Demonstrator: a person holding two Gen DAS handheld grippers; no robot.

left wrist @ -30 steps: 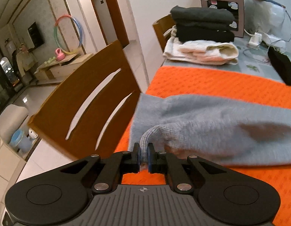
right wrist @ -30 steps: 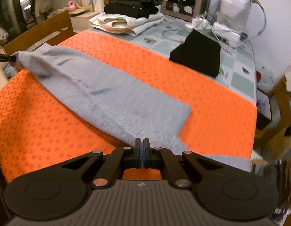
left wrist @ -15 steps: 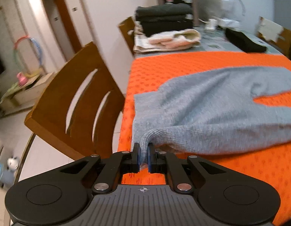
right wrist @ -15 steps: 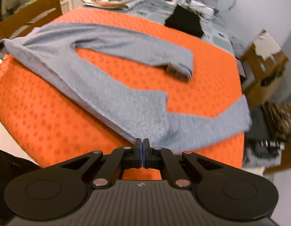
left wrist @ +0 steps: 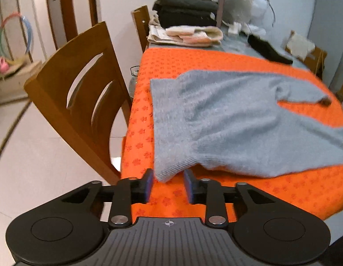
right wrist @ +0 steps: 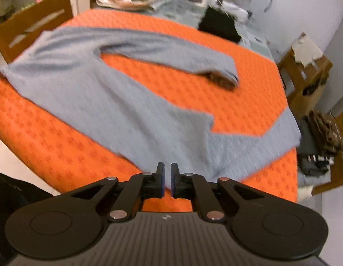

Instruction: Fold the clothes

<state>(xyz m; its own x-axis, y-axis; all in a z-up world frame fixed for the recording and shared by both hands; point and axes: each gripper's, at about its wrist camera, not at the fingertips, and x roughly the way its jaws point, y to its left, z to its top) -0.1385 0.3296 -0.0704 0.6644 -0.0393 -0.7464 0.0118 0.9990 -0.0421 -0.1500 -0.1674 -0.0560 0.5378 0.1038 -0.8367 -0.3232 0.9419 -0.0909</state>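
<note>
A grey knit sweater (left wrist: 226, 119) lies spread on the orange table cover (left wrist: 193, 62), one sleeve bent across the far side. My left gripper (left wrist: 169, 184) hovers at the near left corner of the cover. Its jaws are opening, and the ribbed hem corner (left wrist: 165, 173) lies loose between the fingertips, touched by neither pad. In the right wrist view the sweater (right wrist: 118, 102) runs from far left to the near edge. My right gripper (right wrist: 167, 177) sits at its hem. Those jaws are opening by a slim gap, with no cloth visibly pinched.
A wooden chair (left wrist: 78, 102) stands close to the table's left side. Folded clothes (left wrist: 187, 24) are stacked at the far end, with a black item (right wrist: 220, 26) beside them. To the right, another chair (right wrist: 308, 75) and a pile of things (right wrist: 322, 141).
Both grippers drew the sweater toward the near edge and it now lies flatter. The left jaws have let go of the hem corner. The right jaws have parted slightly.
</note>
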